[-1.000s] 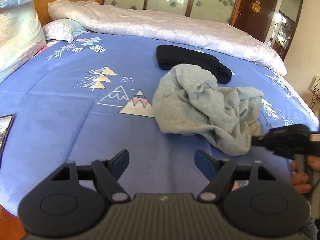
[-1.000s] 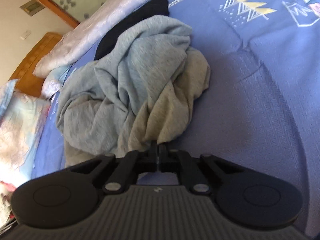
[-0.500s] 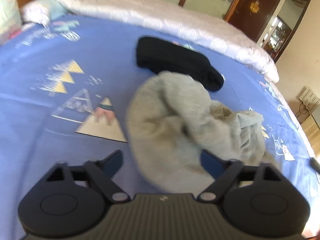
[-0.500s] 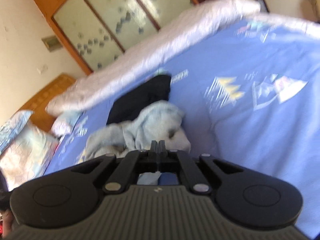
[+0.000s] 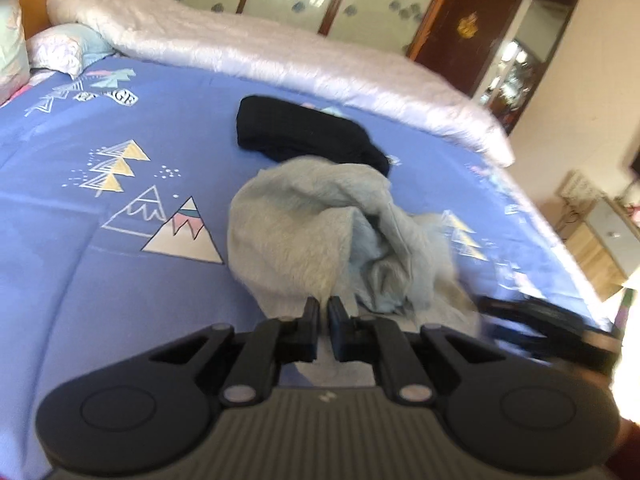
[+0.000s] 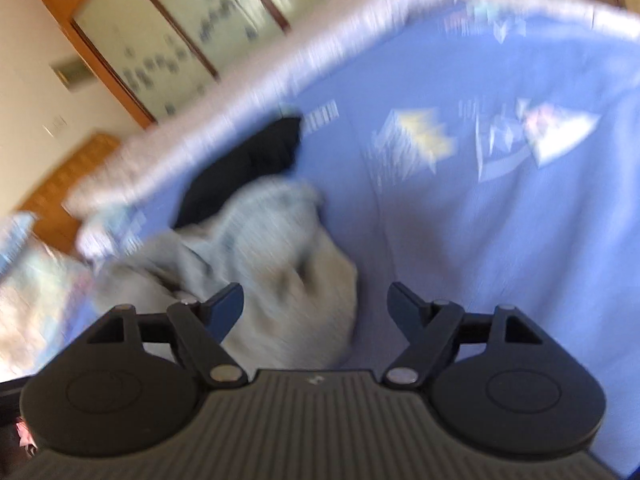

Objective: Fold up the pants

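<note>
While grey pants (image 5: 320, 232) lie crumpled mid-bed on blue bedspread (image 5: 100, 272), left gripper (image 5: 323, 308) pinches their near edge; right gripper (image 6: 316, 300) spread wide, holding nothing; black garment (image 5: 304, 132) just behind pants.

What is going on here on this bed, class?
A person with a handheld gripper in each hand is starting on the crumpled grey fleece pants, heaped on the blue patterned bedspread. The left gripper is shut at the heap's near edge; the right gripper is open. A folded black garment lies behind. No fold made yet.
</note>
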